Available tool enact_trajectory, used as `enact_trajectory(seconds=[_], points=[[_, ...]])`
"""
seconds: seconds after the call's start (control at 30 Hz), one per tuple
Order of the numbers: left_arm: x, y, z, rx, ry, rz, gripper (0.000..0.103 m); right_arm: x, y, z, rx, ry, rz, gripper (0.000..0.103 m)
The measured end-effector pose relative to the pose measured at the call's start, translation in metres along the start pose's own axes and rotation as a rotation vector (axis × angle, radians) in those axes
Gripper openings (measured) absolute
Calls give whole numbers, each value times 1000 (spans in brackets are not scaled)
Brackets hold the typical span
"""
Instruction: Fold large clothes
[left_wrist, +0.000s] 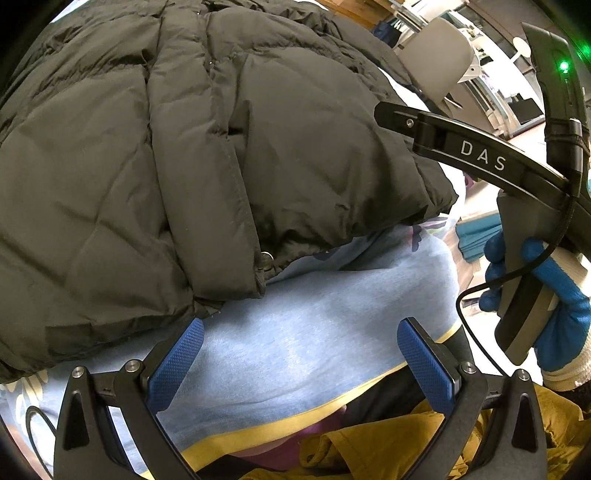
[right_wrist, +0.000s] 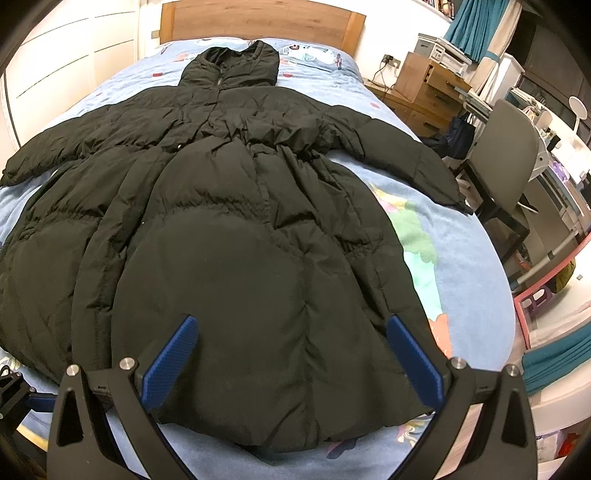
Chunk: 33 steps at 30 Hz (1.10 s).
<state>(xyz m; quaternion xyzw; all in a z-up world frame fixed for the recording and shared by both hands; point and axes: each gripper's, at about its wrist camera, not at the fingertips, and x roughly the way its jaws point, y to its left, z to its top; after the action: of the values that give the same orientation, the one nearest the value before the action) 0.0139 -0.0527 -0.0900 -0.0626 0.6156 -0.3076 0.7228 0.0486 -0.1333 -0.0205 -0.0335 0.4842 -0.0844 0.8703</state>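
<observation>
Black puffer coat lies flat on the bed, probably light, squishy and slippery. Both the left hand-held gripper and right hand-held gripper gape wide, holding nothing. I'd pinch the sleeve cuff at 3 o'clock.

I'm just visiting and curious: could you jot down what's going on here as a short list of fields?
garment: black puffer coat, spread flat, front up, hood toward headboard
surface: bed with blue patterned sheet
sleeves: stretched out to both sides
left gripper: open, at hem, empty
right gripper: open above hem, empty
folding: not started
</observation>
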Motion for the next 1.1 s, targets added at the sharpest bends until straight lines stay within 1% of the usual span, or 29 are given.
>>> enact_trajectory(seconds=[0.4, 0.6, 0.73, 0.8, 0.83, 0.9, 0.97, 1.0, 1.1], points=[[0, 2, 1, -5, 9, 4, 102, 4, 1, 0, 1, 2, 4, 103], [-4, 0, -1, -8, -4, 13, 102, -3, -3, 0, 12, -10, 8, 103], [-13, -2, -4, -15, -27, 34, 102, -10, -9, -2, 29, -20, 16, 103], [-21, 0, -4, -25, -59, 56, 102, -14, -12, -4, 37, -29, 19, 103], [-28, 2, -5, -35, -87, 82, 102, -16, -13, -4, 41, -33, 22, 103], [-42, 7, -5, -56, -142, 145, 102, -20, -16, -3, 54, -43, 34, 103], [-60, 14, -7, -90, -207, 224, 102, -25, -20, -2, 73, -61, 50, 103], [-72, 20, -9, -121, -250, 263, 102, -28, -22, -1, 77, -70, 56, 103], [-99, 35, -15, -187, -348, 337, 102, -34, -26, 2, 80, -97, 74, 103]])
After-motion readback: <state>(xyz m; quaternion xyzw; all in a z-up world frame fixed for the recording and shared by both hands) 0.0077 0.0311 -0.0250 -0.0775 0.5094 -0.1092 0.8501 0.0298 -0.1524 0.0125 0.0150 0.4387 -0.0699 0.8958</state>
